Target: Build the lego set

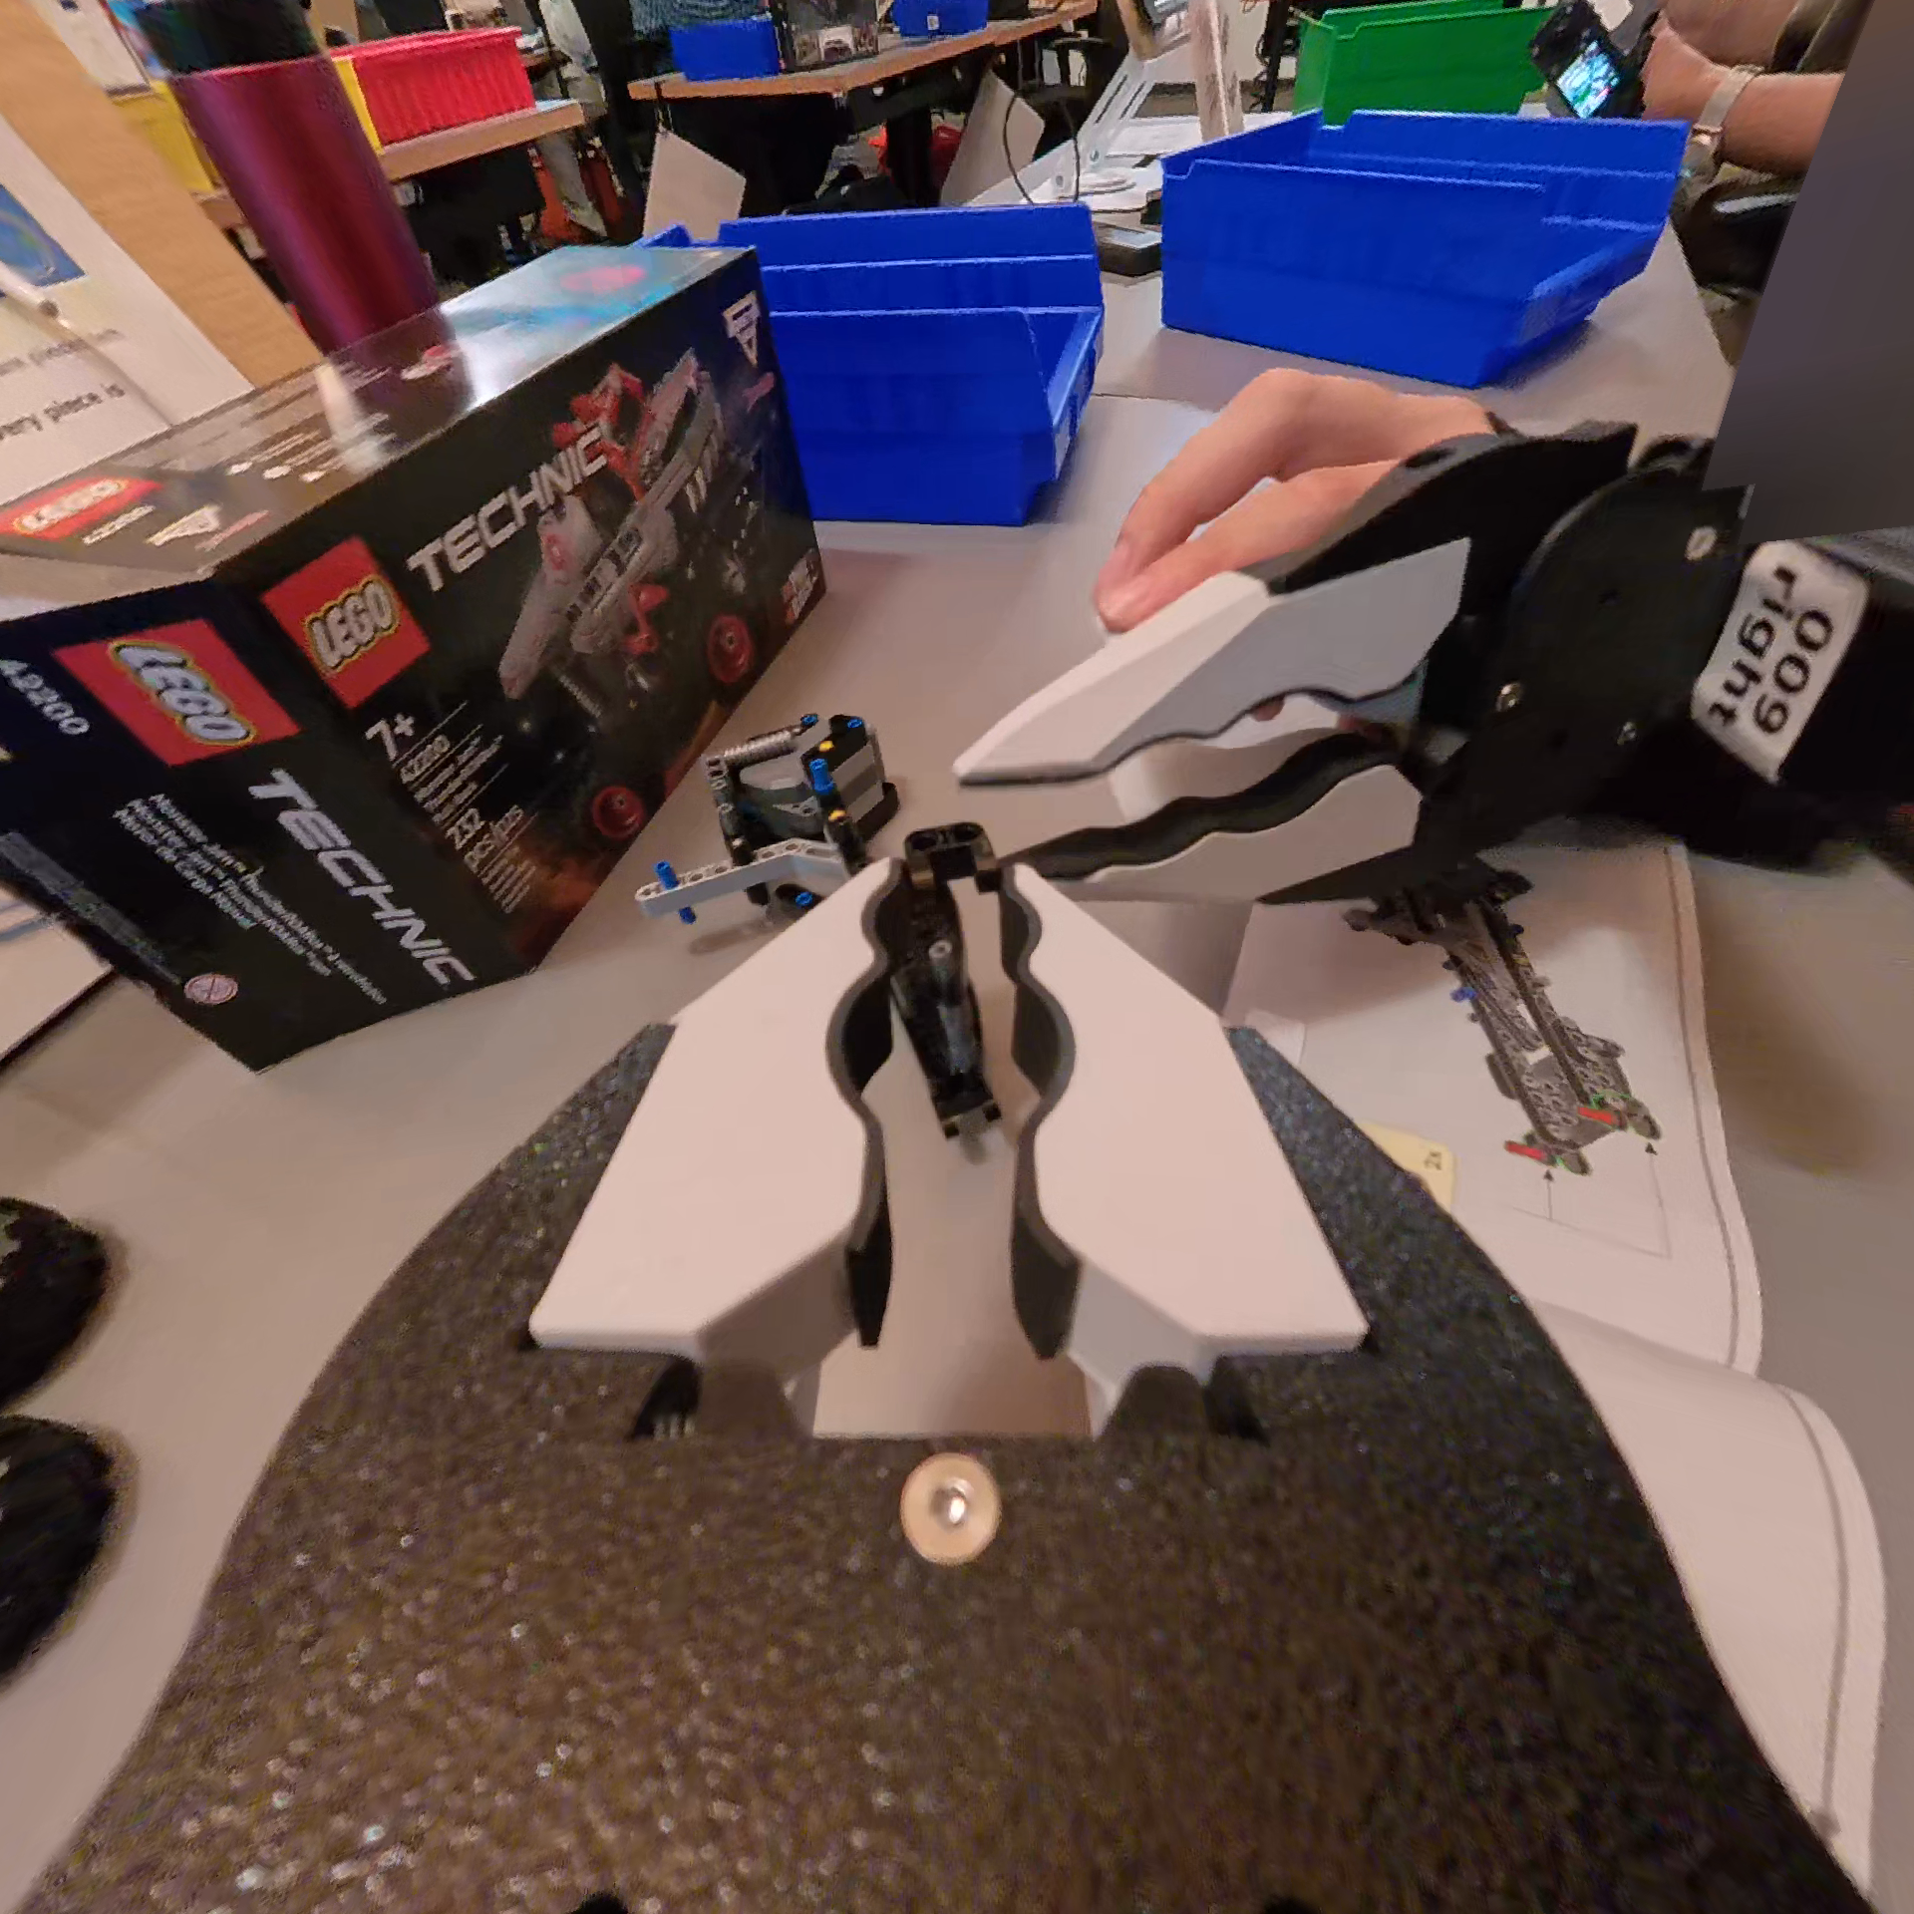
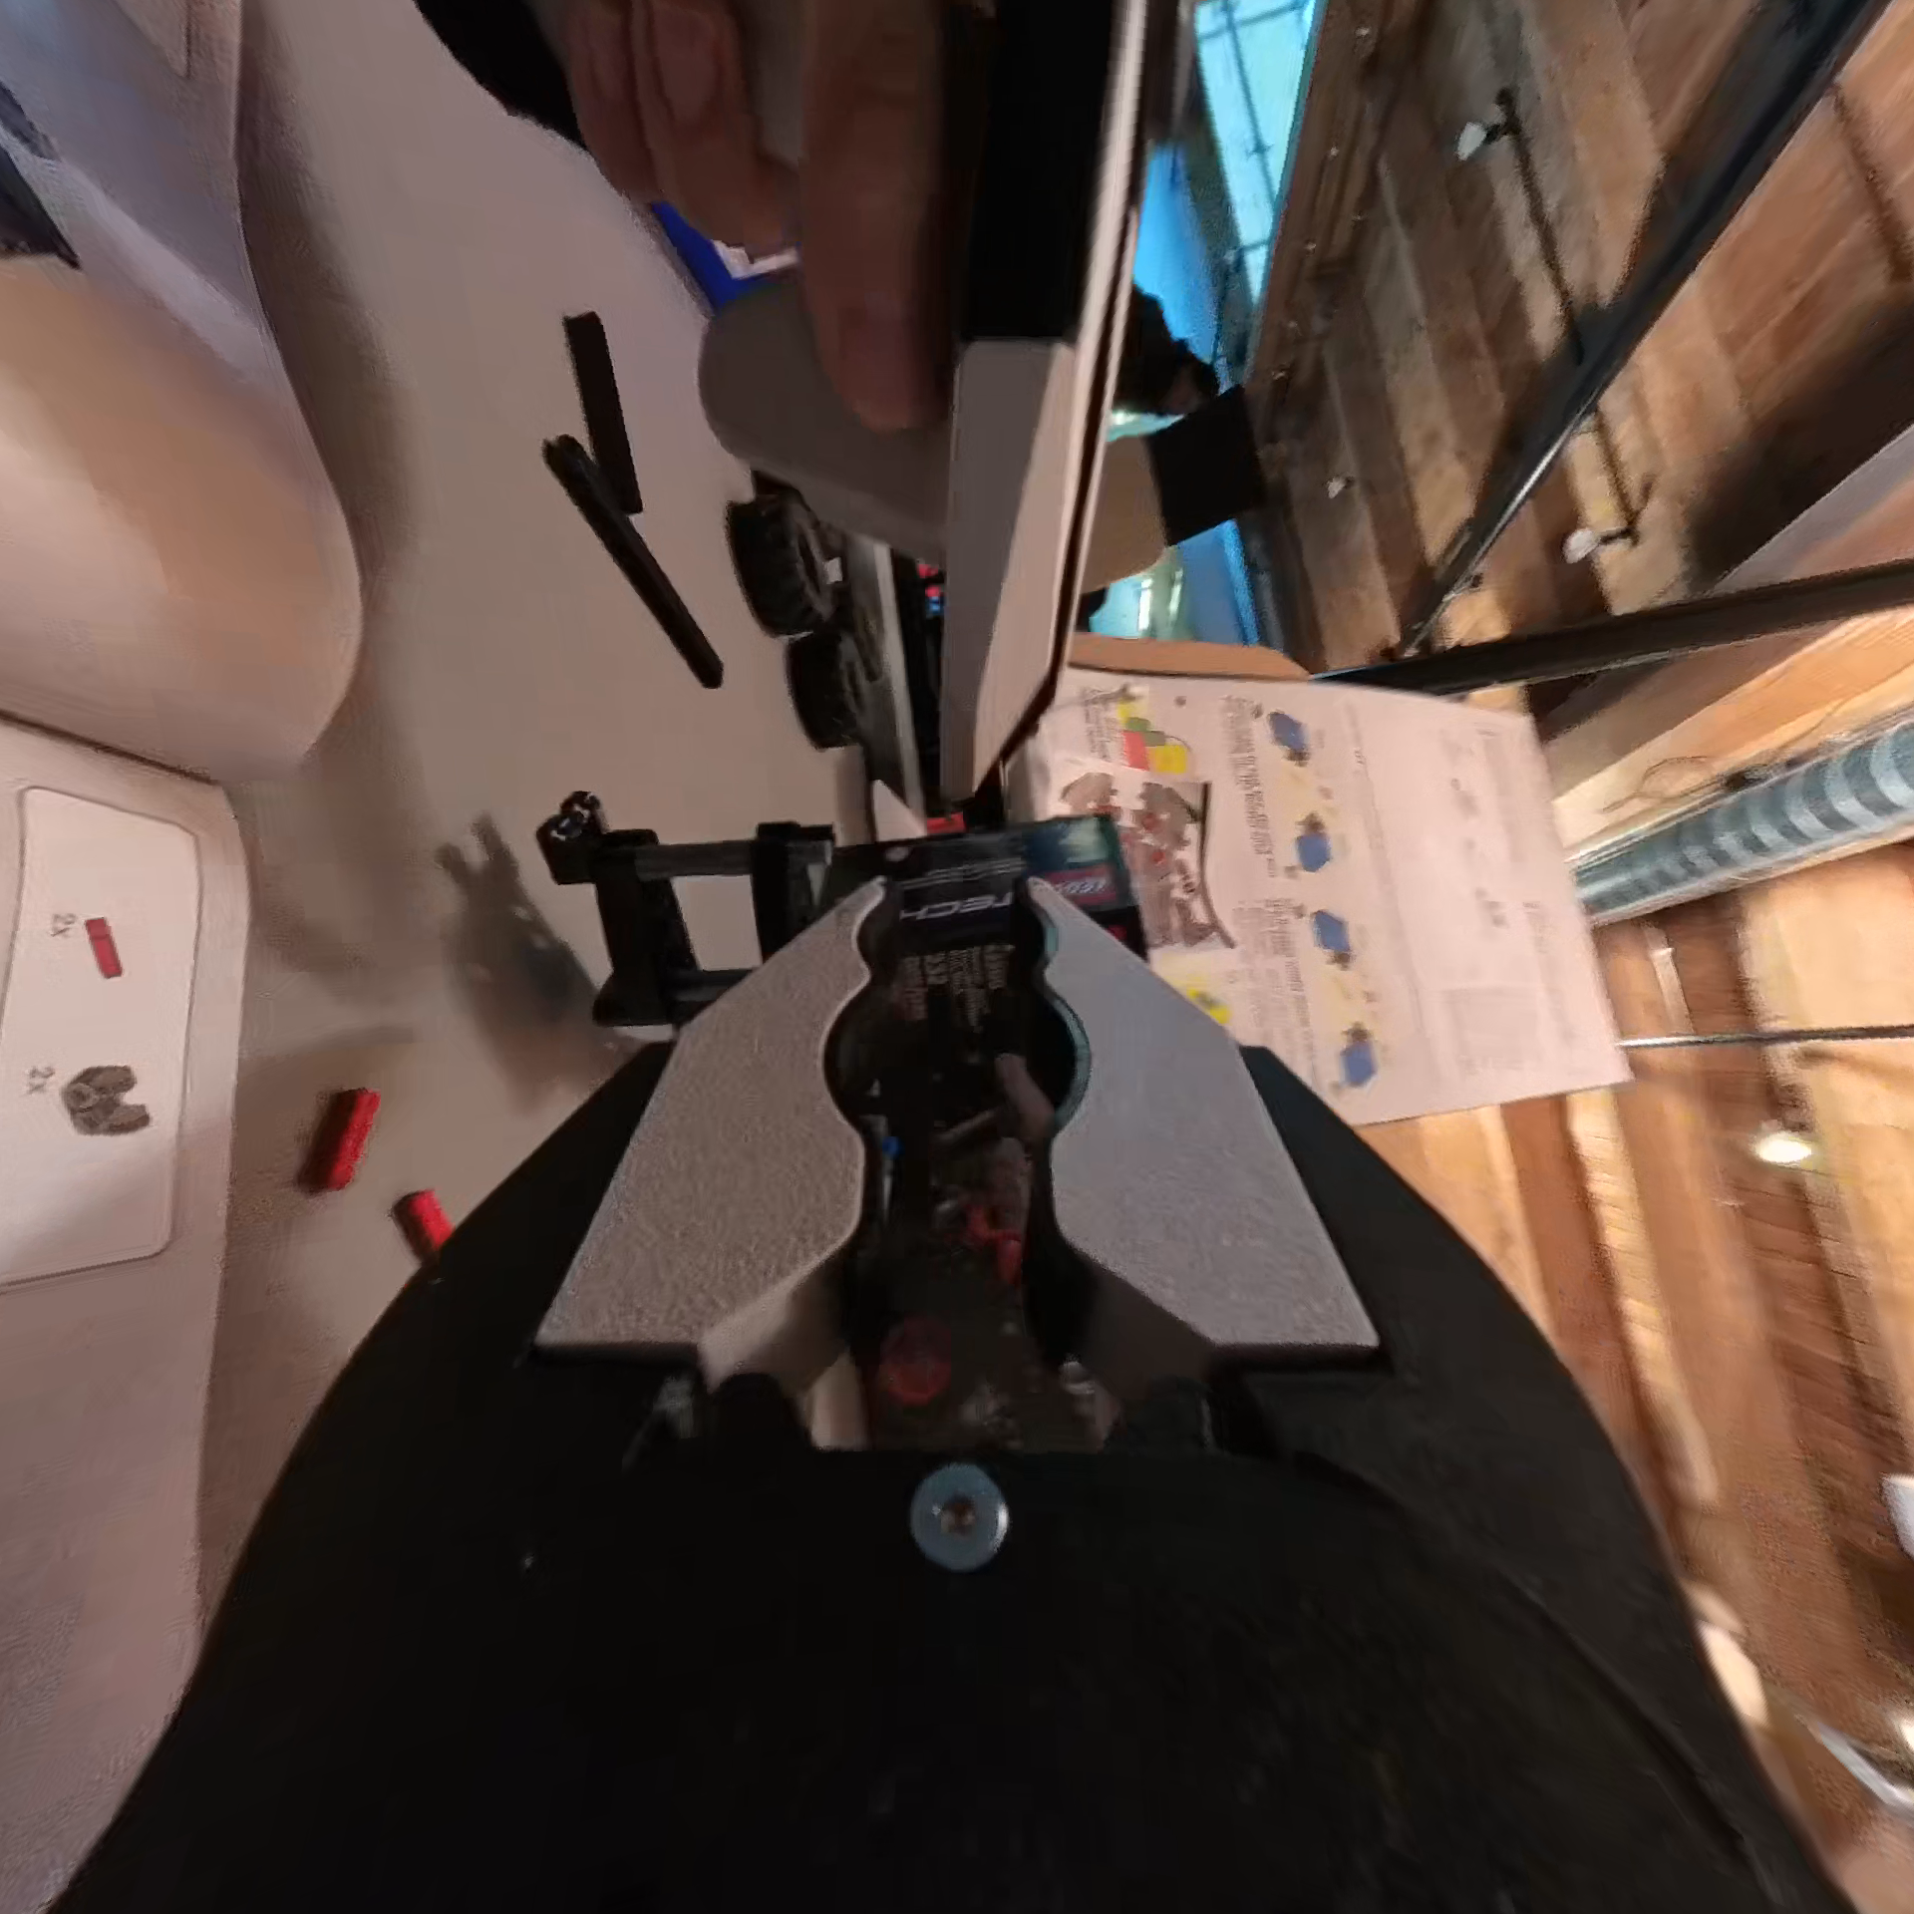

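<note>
My left gripper (image 1: 953, 875) is shut on a black lego frame piece (image 1: 937, 994), held upright a little above the table; its top end sticks out past the fingertips. The piece also shows in the right wrist view (image 2: 632, 911), with the left gripper's pale finger (image 2: 994, 621) coming down onto it. My right gripper (image 1: 994, 813), rolled on its side, has its tips just right of that piece. Its jaws stand a little apart with nothing between them (image 2: 958, 896). A small grey and black part-built assembly (image 1: 798, 813) lies on the table behind.
The lego box (image 1: 342, 663) stands at the left, blue bins (image 1: 932, 352) behind. The instruction booklet (image 1: 1533, 1046) lies at the right. Tyres (image 2: 772, 564), two black beams (image 2: 632, 564) and two red pins (image 2: 337, 1139) lie loose on the table. My left and right fingertips are right by each other.
</note>
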A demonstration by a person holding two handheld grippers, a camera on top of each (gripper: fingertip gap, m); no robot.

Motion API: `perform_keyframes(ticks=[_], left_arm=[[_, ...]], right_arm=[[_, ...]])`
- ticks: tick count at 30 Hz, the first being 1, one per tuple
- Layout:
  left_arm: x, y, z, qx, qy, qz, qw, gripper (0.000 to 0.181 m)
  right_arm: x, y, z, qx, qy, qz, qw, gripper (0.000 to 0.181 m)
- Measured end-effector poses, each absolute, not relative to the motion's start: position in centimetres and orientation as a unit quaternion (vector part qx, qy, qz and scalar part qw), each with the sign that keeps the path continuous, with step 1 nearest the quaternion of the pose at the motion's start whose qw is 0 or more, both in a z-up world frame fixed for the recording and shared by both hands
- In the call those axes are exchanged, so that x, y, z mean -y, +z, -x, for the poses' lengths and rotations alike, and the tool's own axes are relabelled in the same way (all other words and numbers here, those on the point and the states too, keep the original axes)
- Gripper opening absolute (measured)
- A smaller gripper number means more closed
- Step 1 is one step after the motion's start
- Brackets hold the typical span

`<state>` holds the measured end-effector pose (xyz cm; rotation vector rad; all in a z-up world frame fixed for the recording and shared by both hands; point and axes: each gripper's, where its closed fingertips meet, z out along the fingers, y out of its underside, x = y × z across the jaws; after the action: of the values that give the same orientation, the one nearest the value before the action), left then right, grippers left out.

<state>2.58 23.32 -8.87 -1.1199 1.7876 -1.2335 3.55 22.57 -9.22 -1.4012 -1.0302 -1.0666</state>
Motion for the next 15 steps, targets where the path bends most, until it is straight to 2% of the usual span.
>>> perform_keyframes(ticks=[3,6,15], left_arm=[[-24.2,-9.4,-2.5,-0.681,-0.487,0.435,0.332,0.014],[-24.1,-10.2,-2.6,-0.681,-0.496,0.434,0.318,0.014],[-23.9,-11.4,-3.1,-0.691,-0.476,0.438,0.322,0.014]], right_arm=[[-22.4,-10.5,-4.2,0.428,-0.395,0.620,0.525,0.038],[-22.7,-11.7,-4.5,0.442,-0.391,0.629,0.506,0.045],[-24.4,-12.1,-4.8,0.443,-0.425,0.597,0.516,0.047]])
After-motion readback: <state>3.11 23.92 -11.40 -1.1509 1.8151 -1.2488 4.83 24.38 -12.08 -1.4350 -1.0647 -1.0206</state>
